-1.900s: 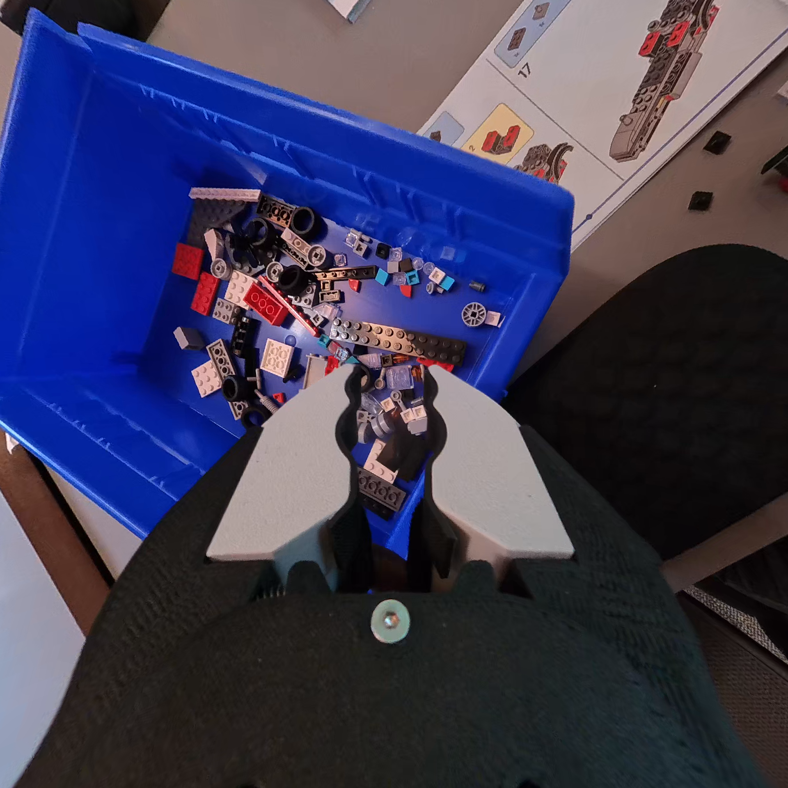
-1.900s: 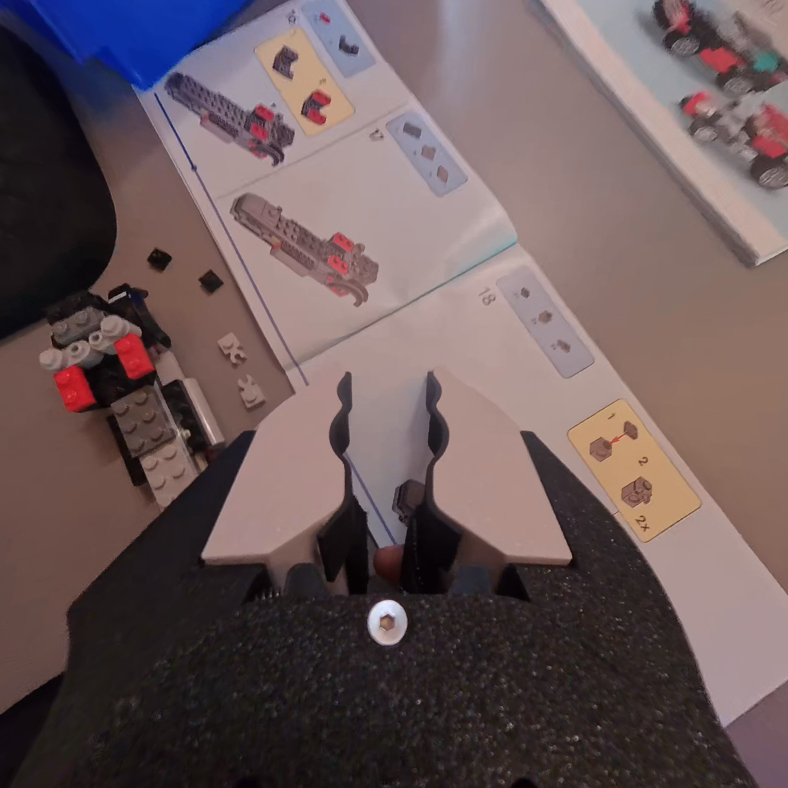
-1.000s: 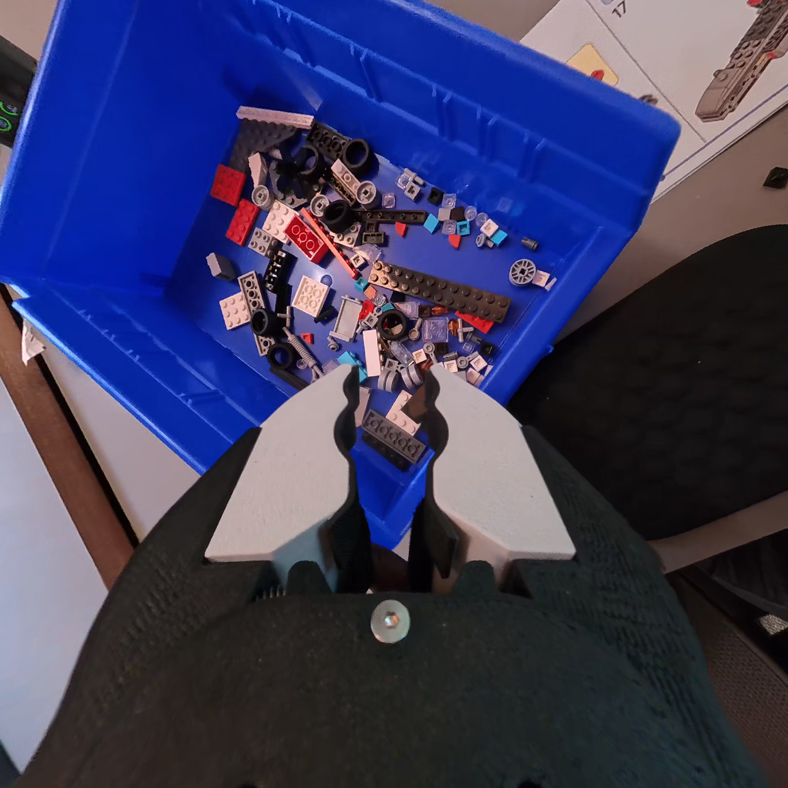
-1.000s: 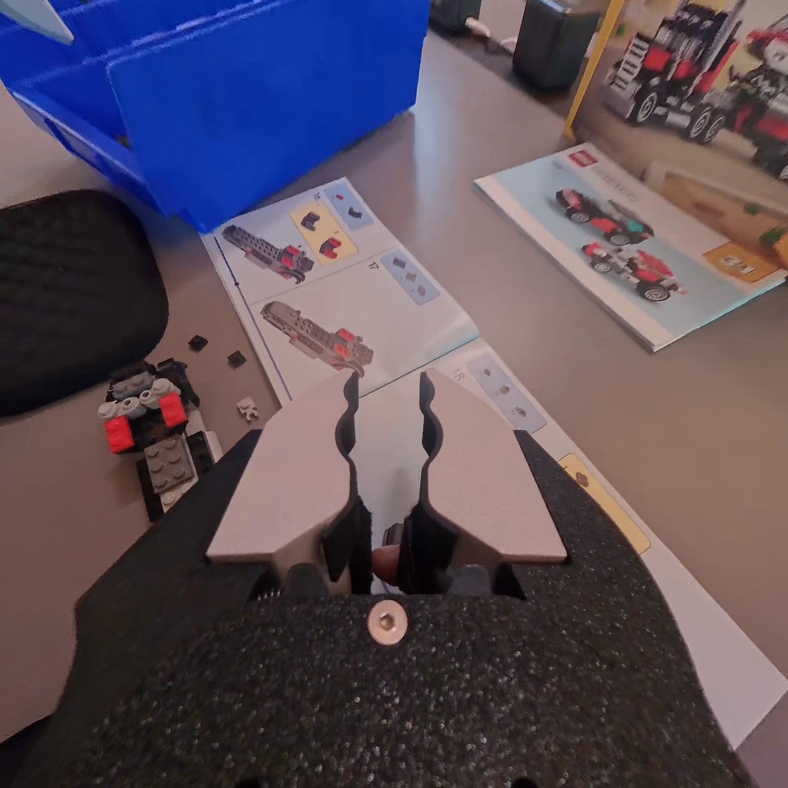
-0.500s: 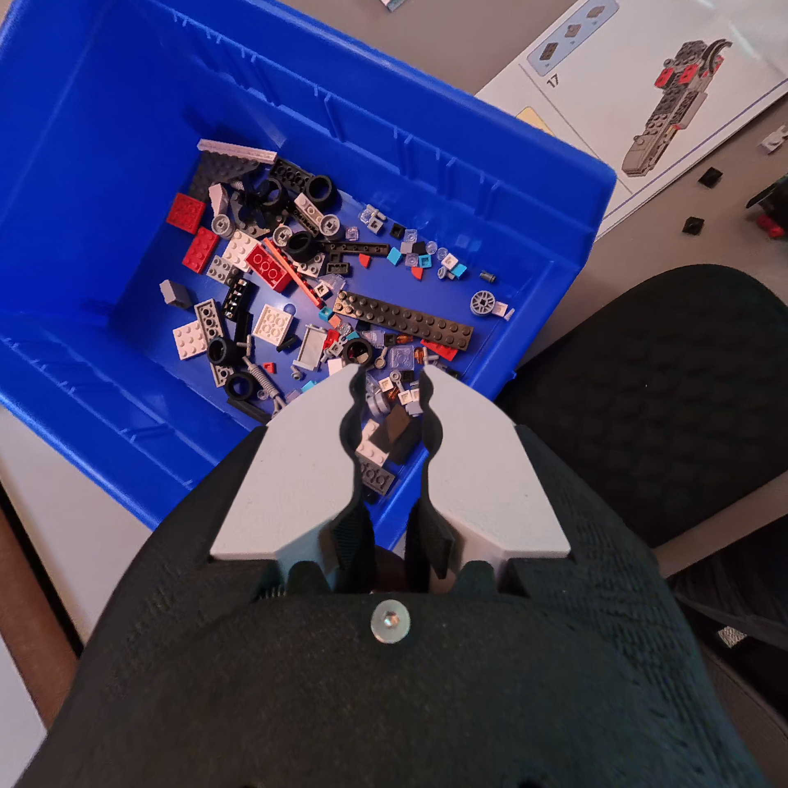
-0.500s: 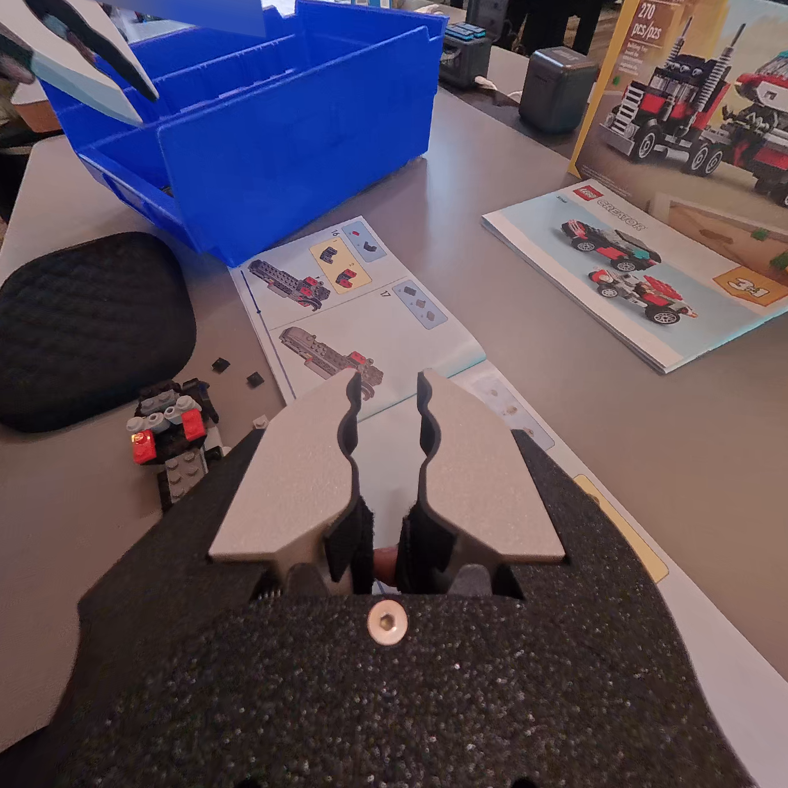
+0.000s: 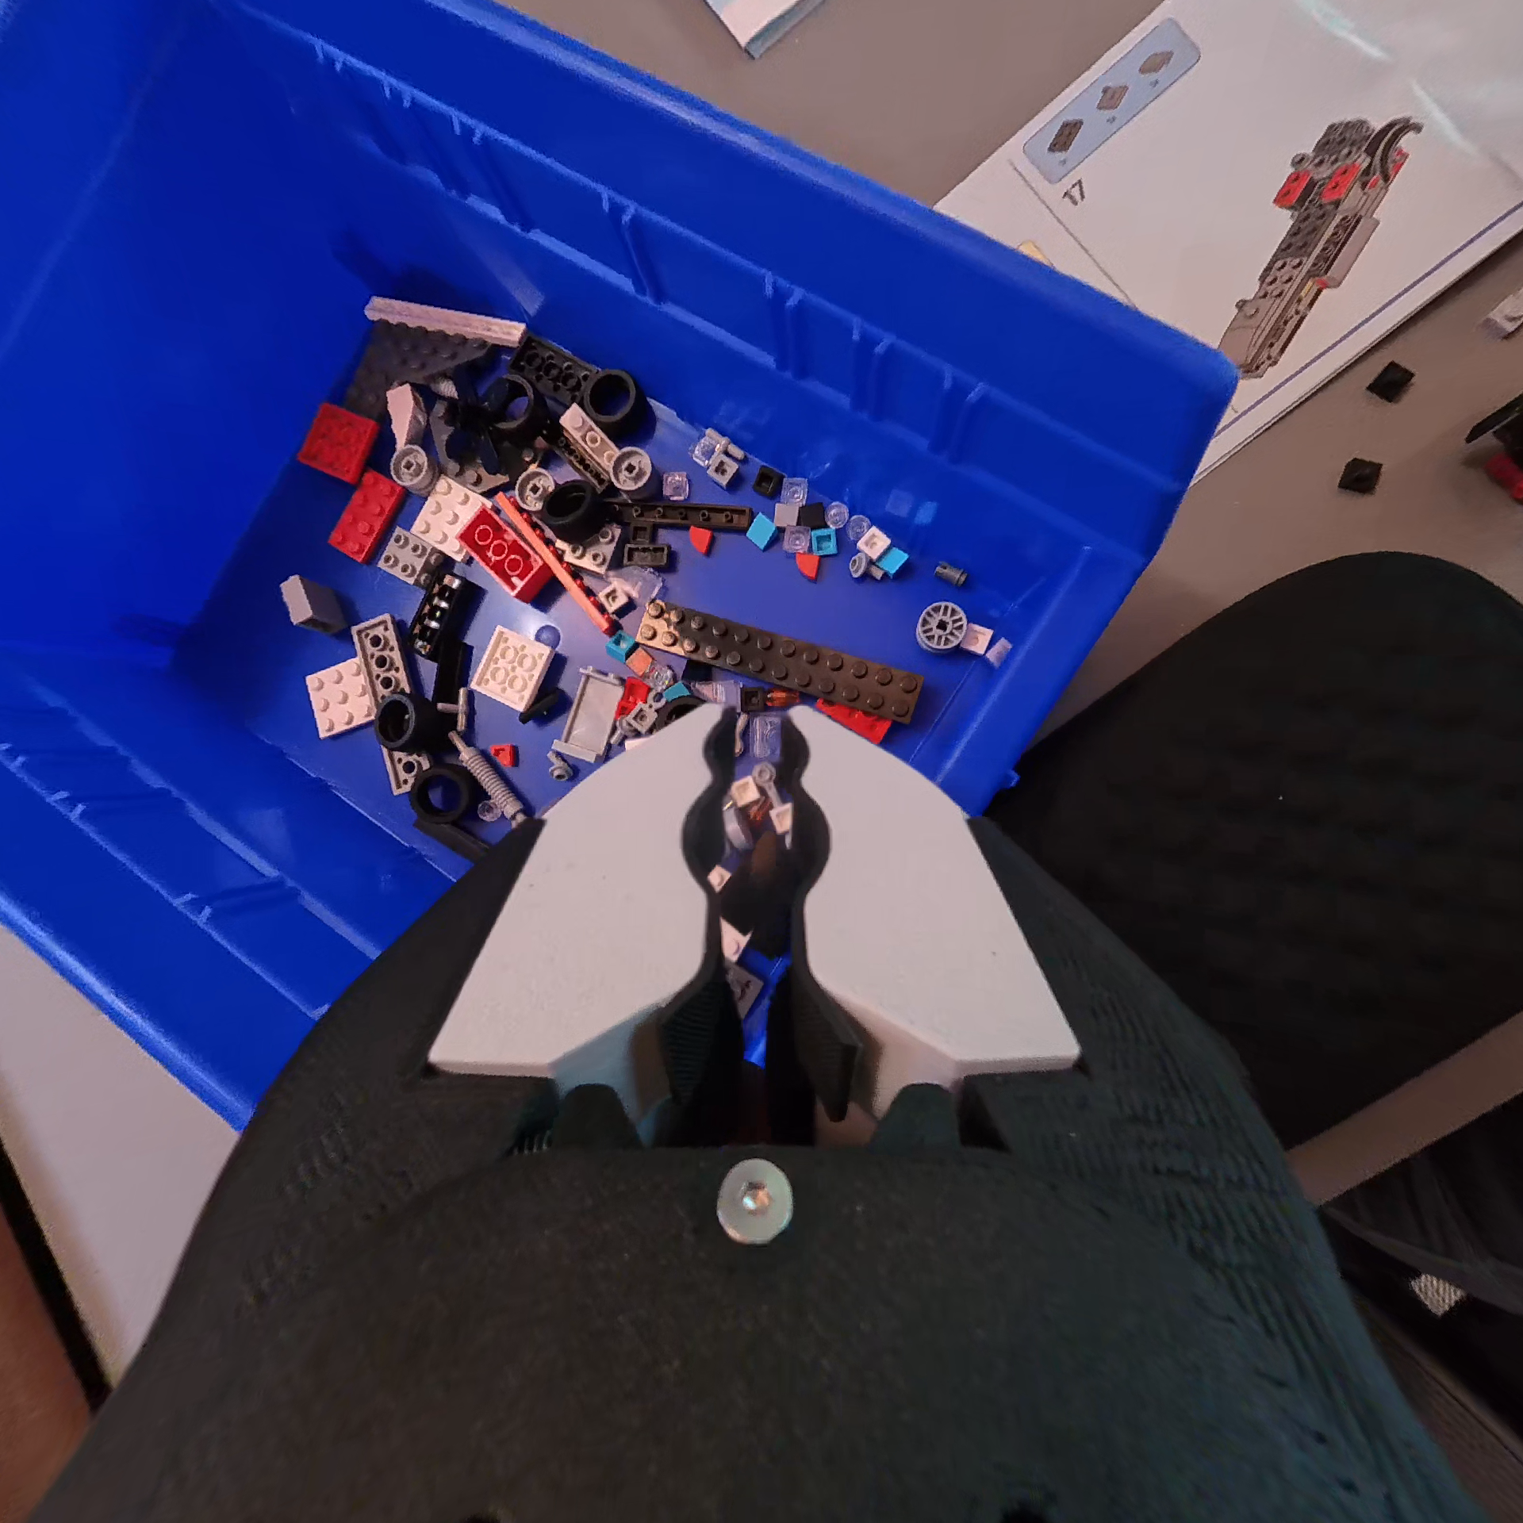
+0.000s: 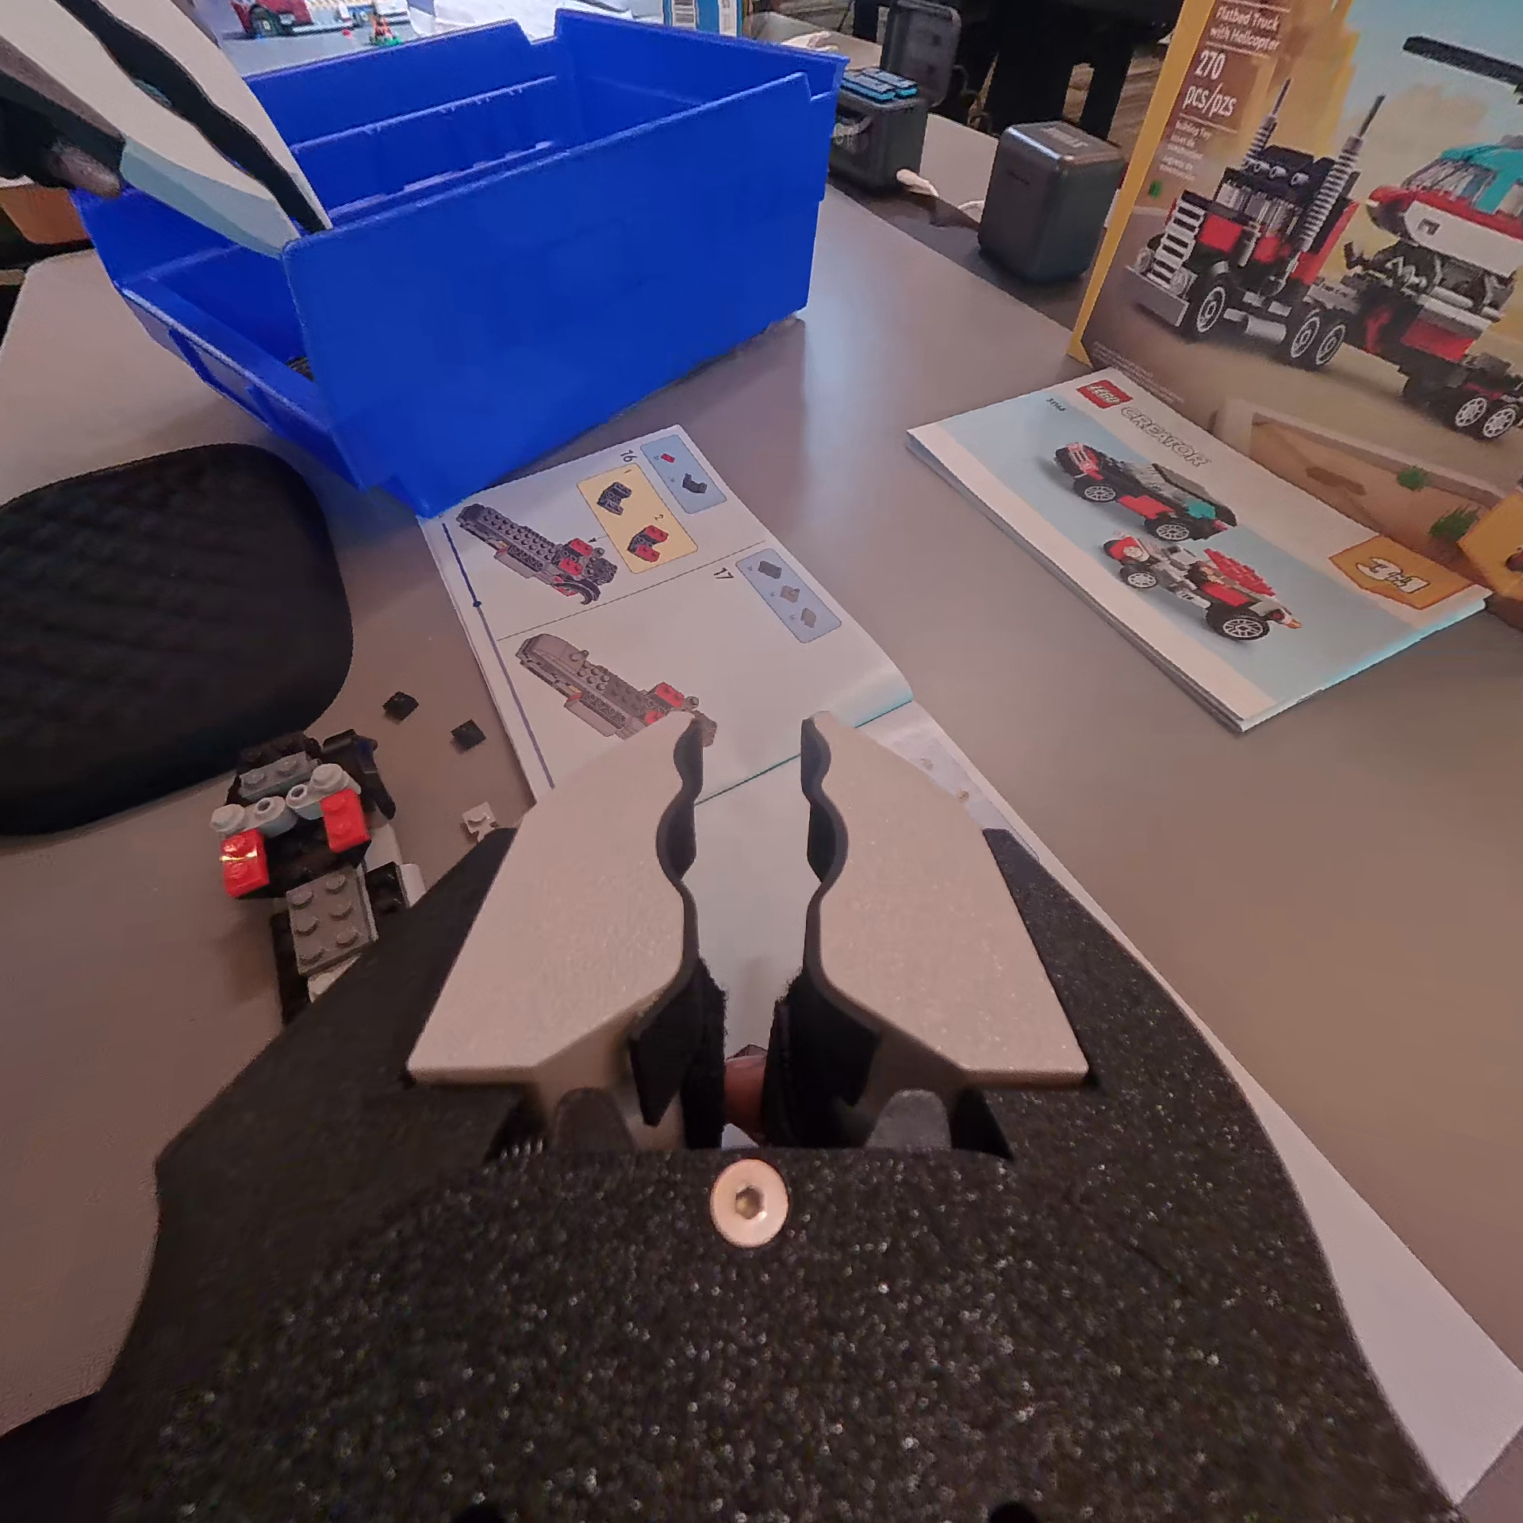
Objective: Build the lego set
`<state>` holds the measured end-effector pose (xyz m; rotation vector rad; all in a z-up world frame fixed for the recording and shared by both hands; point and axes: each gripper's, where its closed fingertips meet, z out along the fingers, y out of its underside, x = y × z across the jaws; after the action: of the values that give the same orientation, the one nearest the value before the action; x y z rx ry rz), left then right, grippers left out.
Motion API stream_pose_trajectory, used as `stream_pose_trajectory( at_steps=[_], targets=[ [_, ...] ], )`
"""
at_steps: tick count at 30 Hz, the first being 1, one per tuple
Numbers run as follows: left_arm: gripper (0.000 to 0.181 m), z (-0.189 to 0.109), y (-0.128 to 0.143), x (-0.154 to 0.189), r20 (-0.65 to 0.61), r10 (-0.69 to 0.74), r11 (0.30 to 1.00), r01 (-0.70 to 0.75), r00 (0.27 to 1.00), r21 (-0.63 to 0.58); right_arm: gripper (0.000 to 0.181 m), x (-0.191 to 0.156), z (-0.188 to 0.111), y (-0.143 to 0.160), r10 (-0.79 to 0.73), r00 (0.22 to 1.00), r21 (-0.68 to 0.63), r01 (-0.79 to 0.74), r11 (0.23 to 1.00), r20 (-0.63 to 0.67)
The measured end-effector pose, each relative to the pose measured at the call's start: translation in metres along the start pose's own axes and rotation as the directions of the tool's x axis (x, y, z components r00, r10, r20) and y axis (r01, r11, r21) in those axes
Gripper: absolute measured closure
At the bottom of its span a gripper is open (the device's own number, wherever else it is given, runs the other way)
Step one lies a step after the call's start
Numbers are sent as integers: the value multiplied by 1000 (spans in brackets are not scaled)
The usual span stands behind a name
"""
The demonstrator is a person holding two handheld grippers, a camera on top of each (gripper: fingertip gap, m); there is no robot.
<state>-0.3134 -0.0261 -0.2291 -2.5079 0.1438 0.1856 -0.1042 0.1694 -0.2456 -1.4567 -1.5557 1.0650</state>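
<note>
Mostly printed stuff: lego box [image 8: 1319,206], closed booklet [image 8: 1195,536], open instr. booklet [image 8: 659,593].

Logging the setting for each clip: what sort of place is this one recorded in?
Probably an office or lab worktable set up for toy-brick building, not a home. A plain grey table holds a blue parts bin of loose bricks, open instruction booklet and the set's box; dark equipment cases stand behind.
</note>
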Motion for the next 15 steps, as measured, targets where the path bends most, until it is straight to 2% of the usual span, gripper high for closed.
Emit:
stream_pose_trajectory(
  at_steps=[2, 9, 15],
  targets=[
    [181, 0, -4, 1, -8, -7, 999, 7, 1000, 34, 159, -1, 1, 1, -3, 1000, -5, 3, 1000, 2],
    [180, -2, -5, -2, 4, -66, 989, 65, 998, 135, 160, -1, 2, 2, -24, 1000, -10, 24, 1000, 5],
    [160, -3, 10, 10, -56, -90, 988, 96, 994, 123, 160, -2, 6, 5, -38, 999, -24, 38, 999, 20]
  ],
)
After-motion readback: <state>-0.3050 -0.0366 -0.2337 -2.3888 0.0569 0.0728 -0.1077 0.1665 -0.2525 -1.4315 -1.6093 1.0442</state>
